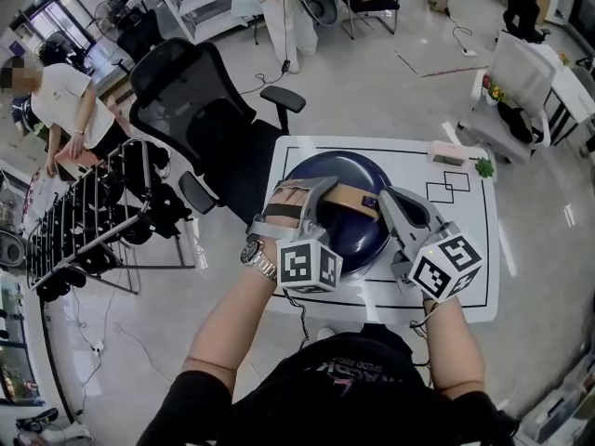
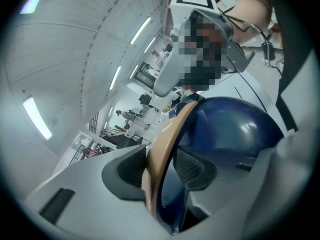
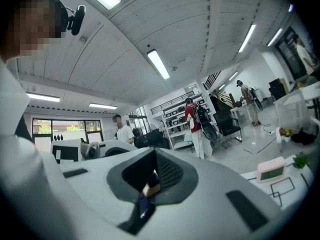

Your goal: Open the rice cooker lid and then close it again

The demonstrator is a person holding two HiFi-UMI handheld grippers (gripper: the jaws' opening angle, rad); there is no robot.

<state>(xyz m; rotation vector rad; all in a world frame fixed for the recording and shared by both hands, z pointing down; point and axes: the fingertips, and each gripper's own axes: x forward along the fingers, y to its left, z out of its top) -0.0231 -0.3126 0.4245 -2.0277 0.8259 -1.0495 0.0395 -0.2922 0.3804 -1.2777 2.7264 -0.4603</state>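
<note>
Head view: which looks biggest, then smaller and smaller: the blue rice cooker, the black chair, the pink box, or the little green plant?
Biggest to smallest, as they look here:
1. black chair
2. blue rice cooker
3. pink box
4. green plant
The chair stands farther off on the floor, yet it looks biggest.
</note>
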